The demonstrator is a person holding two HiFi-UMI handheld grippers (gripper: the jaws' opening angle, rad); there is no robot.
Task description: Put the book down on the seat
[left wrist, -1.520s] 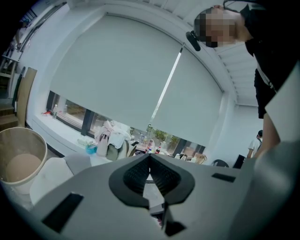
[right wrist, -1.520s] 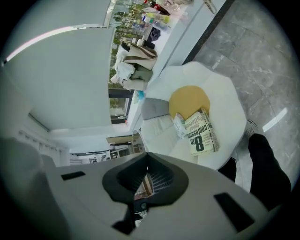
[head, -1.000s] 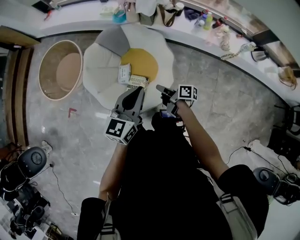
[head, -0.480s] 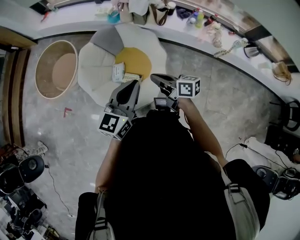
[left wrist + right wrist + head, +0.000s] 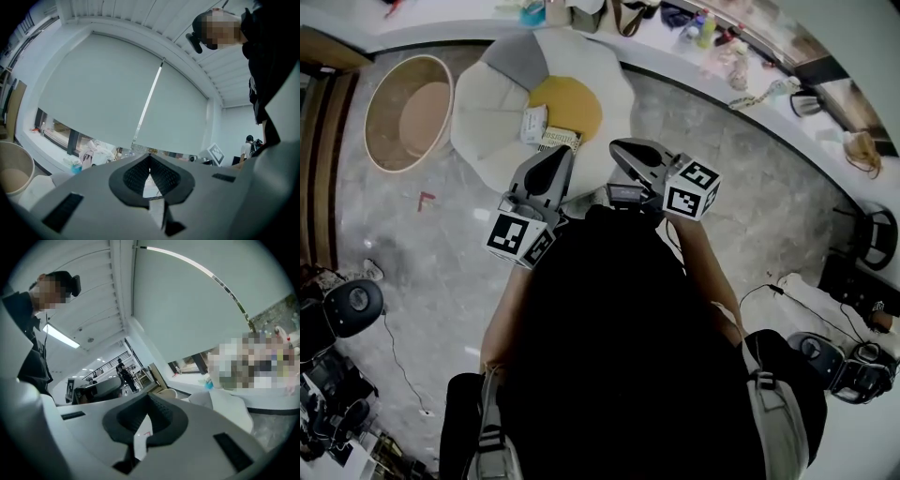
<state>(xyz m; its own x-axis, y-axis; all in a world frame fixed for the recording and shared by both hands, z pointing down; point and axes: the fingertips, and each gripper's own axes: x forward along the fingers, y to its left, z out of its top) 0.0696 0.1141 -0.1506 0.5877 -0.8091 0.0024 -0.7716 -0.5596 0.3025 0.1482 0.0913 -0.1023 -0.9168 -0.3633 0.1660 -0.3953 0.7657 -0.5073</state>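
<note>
Book (image 5: 558, 141) lies flat on the seat (image 5: 483, 103), cover print too tiny to read. Left hand-held gripper (image 5: 565, 153) and right hand-held gripper (image 5: 619, 146) both pressed together, empty, held roughly level out front.

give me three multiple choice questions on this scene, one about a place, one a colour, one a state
1. Where does the book lie? A on the floor; B on the seat; C in the tub.
2. What colour is the seat's middle? A yellow; B red; C blue.
3. How do the right gripper's jaws stand? A wide apart; B shut on the book; C shut on nothing.
Key: 1 B, the head view shows it lying on the seat; 2 A, the round centre is yellow; 3 C, the right gripper view shows the jaws together with nothing between them.
</note>
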